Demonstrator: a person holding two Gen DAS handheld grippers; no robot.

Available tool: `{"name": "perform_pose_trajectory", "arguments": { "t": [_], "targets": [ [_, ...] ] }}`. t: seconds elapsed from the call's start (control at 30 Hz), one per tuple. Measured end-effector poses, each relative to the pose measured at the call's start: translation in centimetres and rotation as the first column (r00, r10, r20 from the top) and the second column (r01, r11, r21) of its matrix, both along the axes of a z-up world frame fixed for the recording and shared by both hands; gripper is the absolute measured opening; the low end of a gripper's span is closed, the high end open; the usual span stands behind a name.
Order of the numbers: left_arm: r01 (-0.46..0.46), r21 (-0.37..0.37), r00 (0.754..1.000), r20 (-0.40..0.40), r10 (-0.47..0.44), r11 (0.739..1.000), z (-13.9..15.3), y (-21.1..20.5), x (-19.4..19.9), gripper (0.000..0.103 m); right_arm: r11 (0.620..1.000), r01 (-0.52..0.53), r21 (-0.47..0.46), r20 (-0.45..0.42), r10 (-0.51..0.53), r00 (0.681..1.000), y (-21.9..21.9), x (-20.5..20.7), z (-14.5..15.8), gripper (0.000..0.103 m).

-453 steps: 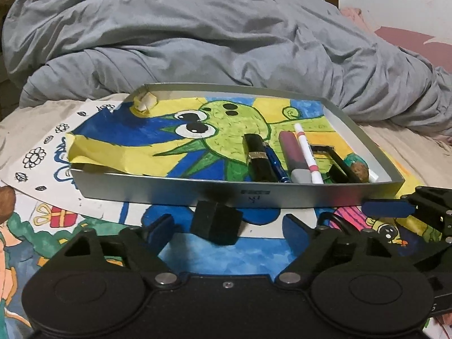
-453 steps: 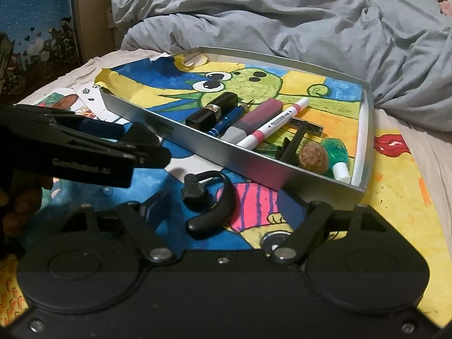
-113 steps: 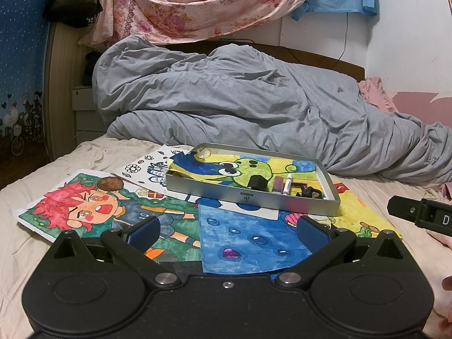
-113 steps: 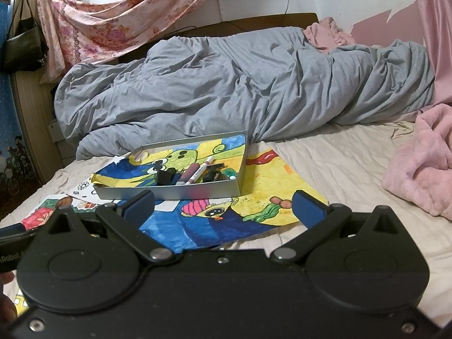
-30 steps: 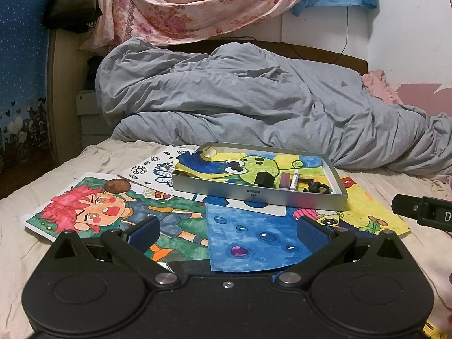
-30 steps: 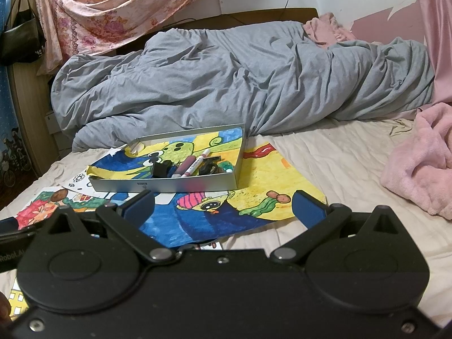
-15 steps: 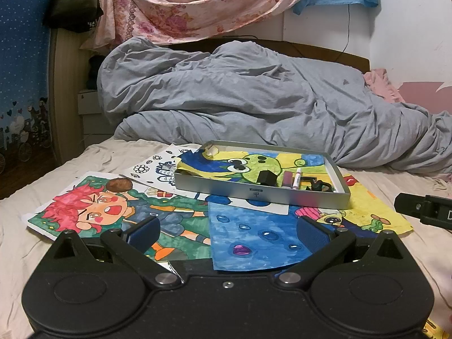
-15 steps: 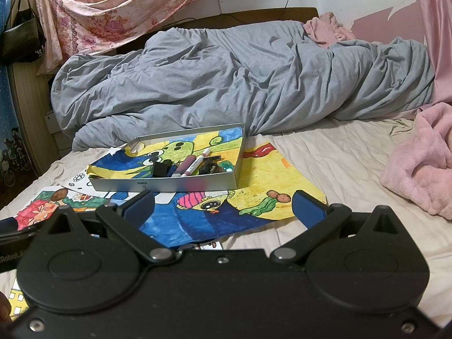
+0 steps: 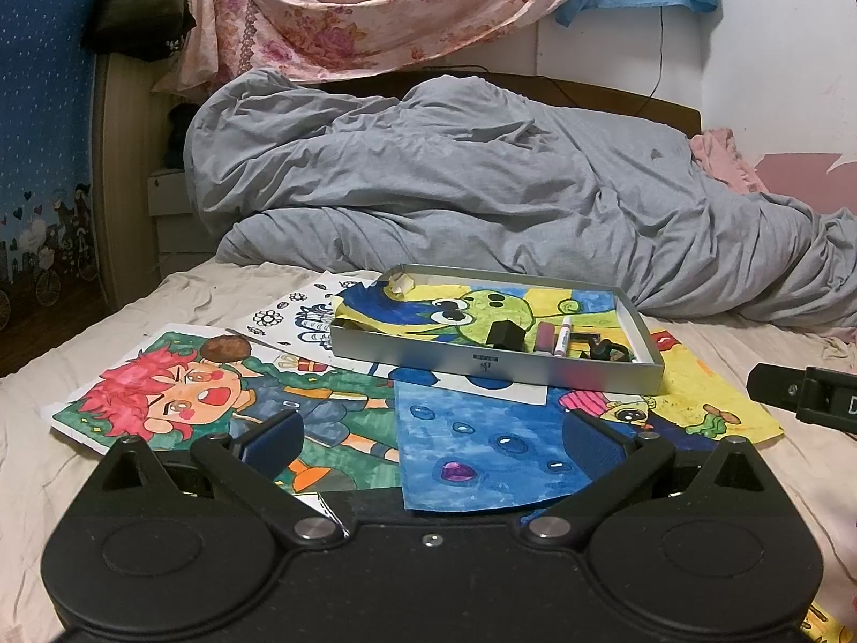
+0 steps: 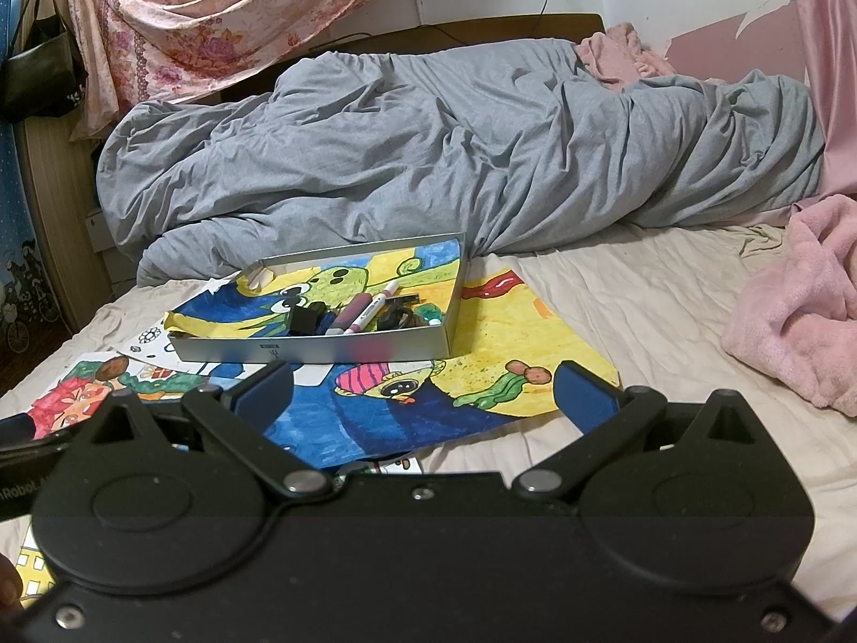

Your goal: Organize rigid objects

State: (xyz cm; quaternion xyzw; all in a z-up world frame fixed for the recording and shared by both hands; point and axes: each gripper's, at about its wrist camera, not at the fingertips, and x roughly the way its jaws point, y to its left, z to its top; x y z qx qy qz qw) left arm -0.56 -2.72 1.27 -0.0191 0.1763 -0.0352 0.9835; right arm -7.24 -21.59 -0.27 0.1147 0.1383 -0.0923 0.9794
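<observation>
A silver metal tray (image 9: 493,365) (image 10: 310,349) sits on drawings on the bed. Inside lie a black cube (image 9: 503,334), a maroon tube (image 9: 545,337), a white-and-pink marker (image 9: 563,336) (image 10: 374,308) and a black earpiece (image 9: 604,348). A brown walnut (image 9: 227,348) lies loose on the red-haired drawing, left of the tray. My left gripper (image 9: 431,436) is open and empty, well short of the tray. My right gripper (image 10: 423,394) is open and empty, also back from the tray; it shows at the right edge of the left wrist view (image 9: 803,402).
Coloured drawings (image 9: 471,445) (image 10: 514,343) cover the beige sheet. A rumpled grey duvet (image 9: 482,203) lies behind the tray. A pink blanket (image 10: 803,311) is heaped at the right. A wooden bedside board (image 9: 123,171) stands at the left.
Since 15 s ago both grippers have pulled far back from the tray; the black cube and earpiece that lay in front of it now lie inside it. In the last second, only slight drift.
</observation>
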Motion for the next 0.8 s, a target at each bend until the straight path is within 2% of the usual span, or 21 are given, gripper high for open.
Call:
{"name": "perform_pose_trajectory", "arguments": {
  "t": [0.8],
  "targets": [
    [0.0, 0.003, 1.0, -0.001, 0.0, 1.0, 0.1, -0.1, 0.03, 0.102, 1.0, -0.002, -0.002, -0.007, 0.002, 1.0, -0.25, 0.13, -0.03, 0.102]
  ]
}}
